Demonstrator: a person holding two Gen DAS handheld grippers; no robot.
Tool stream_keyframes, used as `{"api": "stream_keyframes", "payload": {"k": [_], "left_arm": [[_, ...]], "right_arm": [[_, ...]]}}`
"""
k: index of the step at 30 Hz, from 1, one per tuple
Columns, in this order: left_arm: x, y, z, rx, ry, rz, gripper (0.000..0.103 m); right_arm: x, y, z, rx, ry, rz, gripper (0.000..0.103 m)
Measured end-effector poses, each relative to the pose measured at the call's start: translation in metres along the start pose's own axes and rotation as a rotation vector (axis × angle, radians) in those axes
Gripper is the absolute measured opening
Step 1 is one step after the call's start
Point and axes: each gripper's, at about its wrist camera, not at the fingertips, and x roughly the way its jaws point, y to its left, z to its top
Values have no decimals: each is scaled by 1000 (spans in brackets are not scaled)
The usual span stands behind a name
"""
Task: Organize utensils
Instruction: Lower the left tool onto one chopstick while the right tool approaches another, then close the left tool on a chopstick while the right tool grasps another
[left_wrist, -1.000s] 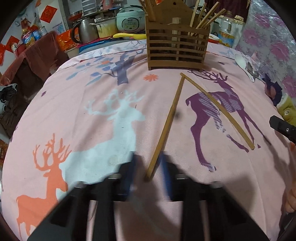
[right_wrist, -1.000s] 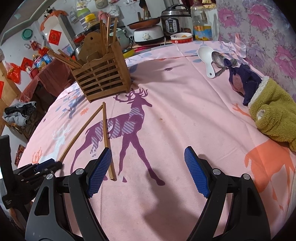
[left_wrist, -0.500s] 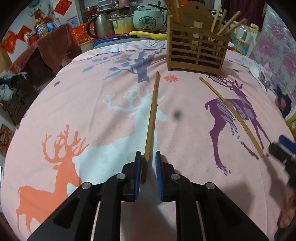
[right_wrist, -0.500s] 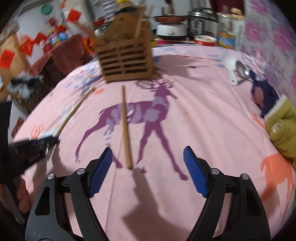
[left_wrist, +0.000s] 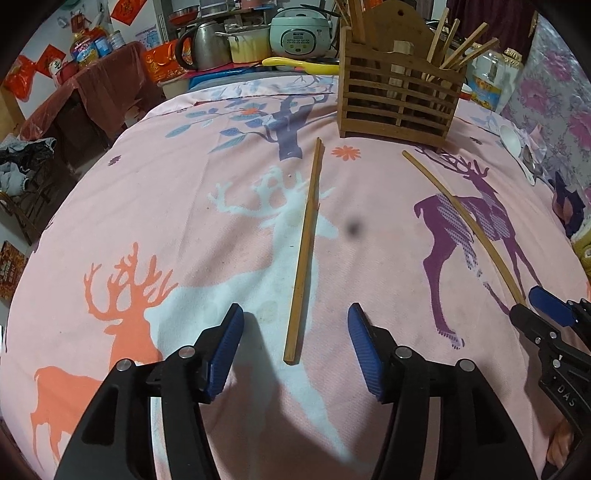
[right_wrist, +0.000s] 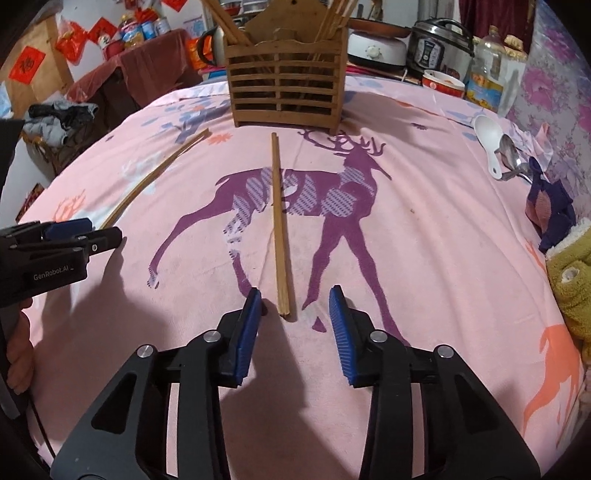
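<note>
A slatted bamboo utensil holder (left_wrist: 399, 99) stands at the far side of the tabletop (left_wrist: 184, 206), which is covered in a pink deer-print cloth, and several chopsticks lean inside the holder. Beyond the holder sit a rice cooker (left_wrist: 301, 31), a kettle (left_wrist: 201, 46) and a pressure cooker (right_wrist: 441, 42). To the right of the holder lie a white spoon (right_wrist: 489, 134) and a metal spoon (right_wrist: 511, 155), with a dark cloth (right_wrist: 550, 206) and a green sock (right_wrist: 570, 280) nearer along that edge. Nothing lies between the holder and the two loose sticks.

One chopstick (left_wrist: 304, 236) runs from just in front of the holder's left corner toward the left tool (left_wrist: 295, 334). Its near end lies on the cloth between the spread blue pads, touching neither. The other chopstick (right_wrist: 280, 225) starts just in front of the holder and runs toward the right tool (right_wrist: 295, 317). Its near end sits between that tool's parted pads, closer to the left pad (right_wrist: 248, 328), with no contact visible. Both sticks lie flat, well apart from each other at the near ends.
</note>
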Motion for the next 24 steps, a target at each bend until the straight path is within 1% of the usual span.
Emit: {"api": "stream_keyframes", "payload": {"k": [3,4,5,6,7,16,18,20,22,24], "left_arm": [[1,1,0,-7,1,4,62],[1,1,0,-8,1,8,65],[1,1,0,-8,0,17,66],[1,1,0,-7,-1,21,67],[1,1,-1,-7,-2,23,68],[-2,3,-7,13,-2,-3,68],[-3,4,-6,15,-3,-22,59],[-5,3,-6,28,-14,-35,30],[-5,3,-6,33,-15,-54,16],[-5,3,-6,30,-14,-63,13]], "right_arm": [[1,-2,0,9,2,9,36],[1,-2,0,10,0,4,30],[0,-2,1,10,-1,3,16],[0,-2,0,13,-4,3,11],[0,-3,0,17,-5,4,9],[0,-2,0,16,-2,-3,10],[0,-3,0,20,-4,1,9],[-1,-4,0,24,-8,5,8],[-2,-4,0,25,-12,7,8],[-1,-4,0,22,-10,7,8]]}}
